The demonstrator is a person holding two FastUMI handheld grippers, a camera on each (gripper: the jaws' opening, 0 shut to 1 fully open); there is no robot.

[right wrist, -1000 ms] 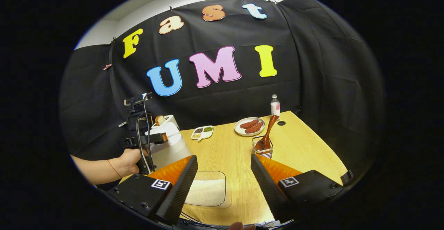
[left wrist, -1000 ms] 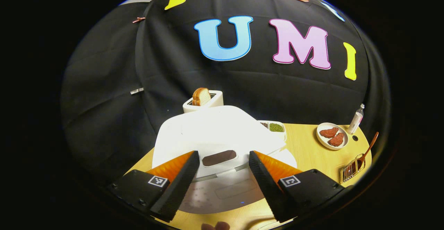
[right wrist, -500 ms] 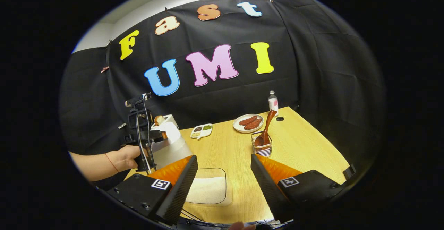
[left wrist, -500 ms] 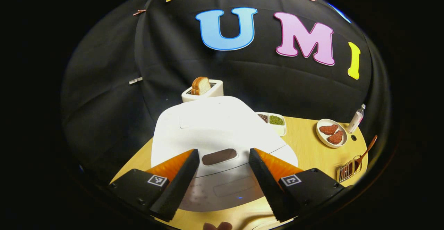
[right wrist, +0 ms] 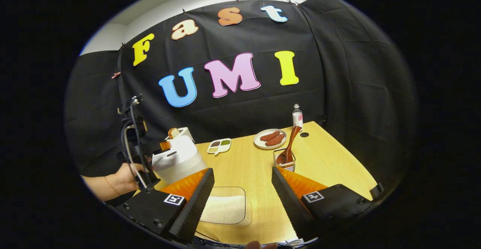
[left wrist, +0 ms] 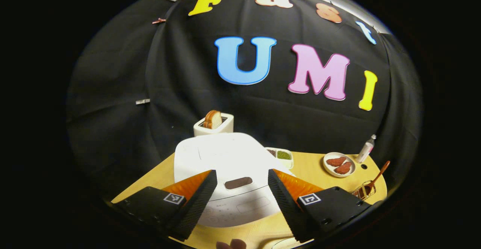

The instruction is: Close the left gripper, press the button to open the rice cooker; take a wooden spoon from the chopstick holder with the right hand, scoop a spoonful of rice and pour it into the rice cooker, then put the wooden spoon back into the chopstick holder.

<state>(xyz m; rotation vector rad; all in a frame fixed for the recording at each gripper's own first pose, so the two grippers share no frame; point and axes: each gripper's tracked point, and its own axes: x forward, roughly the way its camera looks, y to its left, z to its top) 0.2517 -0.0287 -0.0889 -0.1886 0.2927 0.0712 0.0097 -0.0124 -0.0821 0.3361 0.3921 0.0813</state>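
Observation:
The white rice cooker (left wrist: 225,155) stands with its lid down, its dark oval button (left wrist: 238,183) facing me. My left gripper (left wrist: 242,174) hovers open in front of and above the button, touching nothing. In the right gripper view a hand (right wrist: 120,179) holds that left gripper (right wrist: 165,145) by the cooker (right wrist: 178,160). The wooden spoon (right wrist: 289,145) leans in the wire chopstick holder (right wrist: 284,162), just beyond my open right gripper (right wrist: 242,171). A clear tray of rice (right wrist: 225,207) lies below the right gripper's fingers.
Behind the cooker stands a white toaster (left wrist: 213,123) with bread in it. A divided dish of beans (right wrist: 219,145), a plate of meat (right wrist: 270,138) and a small bottle (right wrist: 297,116) line the table's far side. The spoon (left wrist: 375,177) sits far right.
The left gripper has drawn back and lifted away from the cooker, which now looks smaller and farther. Its fingers stay open. The right gripper has barely moved.

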